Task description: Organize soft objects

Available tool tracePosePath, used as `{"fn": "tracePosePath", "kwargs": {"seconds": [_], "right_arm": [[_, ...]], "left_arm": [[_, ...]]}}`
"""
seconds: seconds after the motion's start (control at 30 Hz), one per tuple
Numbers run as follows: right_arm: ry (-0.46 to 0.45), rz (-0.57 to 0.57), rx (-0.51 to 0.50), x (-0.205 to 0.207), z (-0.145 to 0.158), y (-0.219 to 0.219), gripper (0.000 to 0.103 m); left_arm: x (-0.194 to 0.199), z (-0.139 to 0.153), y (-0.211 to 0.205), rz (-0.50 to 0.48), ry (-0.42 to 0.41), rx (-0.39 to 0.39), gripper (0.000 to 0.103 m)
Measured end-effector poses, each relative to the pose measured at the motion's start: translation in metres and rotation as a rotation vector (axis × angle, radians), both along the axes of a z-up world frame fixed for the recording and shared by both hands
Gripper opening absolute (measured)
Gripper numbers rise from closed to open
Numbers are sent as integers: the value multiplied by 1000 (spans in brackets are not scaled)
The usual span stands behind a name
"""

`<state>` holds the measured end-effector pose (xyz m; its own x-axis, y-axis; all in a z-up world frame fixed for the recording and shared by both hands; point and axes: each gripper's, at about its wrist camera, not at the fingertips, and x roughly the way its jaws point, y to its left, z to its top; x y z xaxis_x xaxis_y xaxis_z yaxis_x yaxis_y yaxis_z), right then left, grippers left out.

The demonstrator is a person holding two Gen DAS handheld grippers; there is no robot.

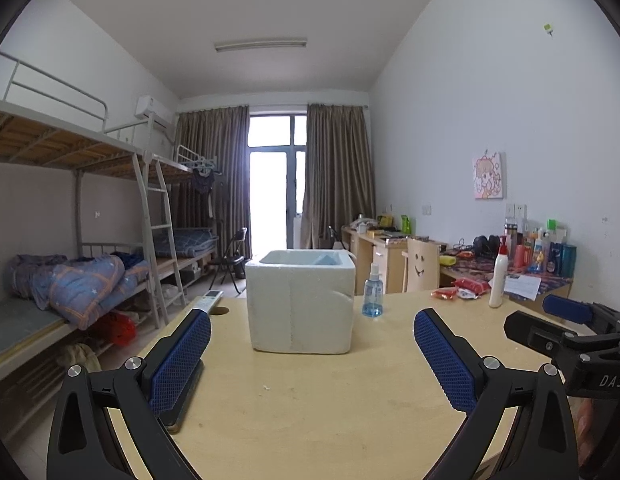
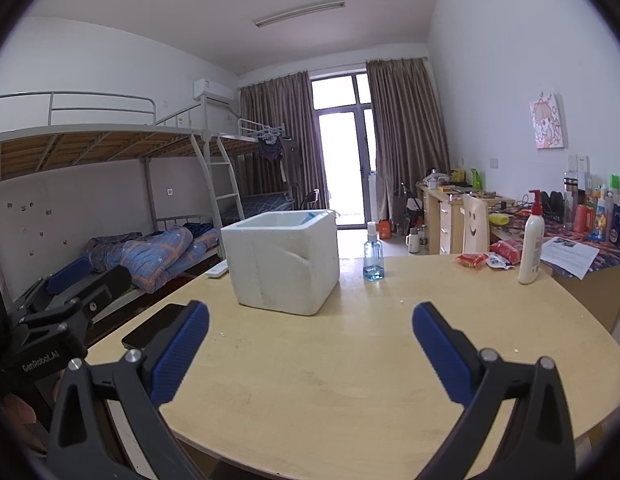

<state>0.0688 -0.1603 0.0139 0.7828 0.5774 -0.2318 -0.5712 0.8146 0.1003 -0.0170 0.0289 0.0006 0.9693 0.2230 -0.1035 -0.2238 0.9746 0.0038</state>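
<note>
**Both grippers idle over the table, box waiting**

Over the near edge of the round wooden table, both tools hover level, pointed at the room. Left gripper: blue-padded fingers spread wide, nothing between them. Right gripper: same, fingers apart and empty. Each shows at the edge of the other's view, so they sit side by side, close together. Reads as a ready stance rather than a reach.

White foam box stands upright mid-table, top open, a bit of blue showing inside near the far corner; can't tell what it is. One wall carries a dent or crack. Likely placed centrally as the bin for whatever gets sorted, within reach of either hand.

Soft things: red packets lie at the far right of the table, beside a white pump bottle. My guess is these are the task's items, well apart from the box. Not certain.

Other bits: small blue spray bottle just right of the box; dark phone flat at the left edge, near the right gripper's left finger; white remote behind the box on the left.

Judgement: nothing gathered yet; a first pick would go to the right side.
</note>
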Motion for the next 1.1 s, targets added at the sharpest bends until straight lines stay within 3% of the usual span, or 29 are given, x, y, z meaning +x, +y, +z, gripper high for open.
{"fn": "tracePosePath", "kwargs": {"seconds": [1.1], "right_arm": [[5, 0, -1, 0, -1, -7, 103]], "left_arm": [[-7, 1, 2, -25, 18, 9, 102]]}}
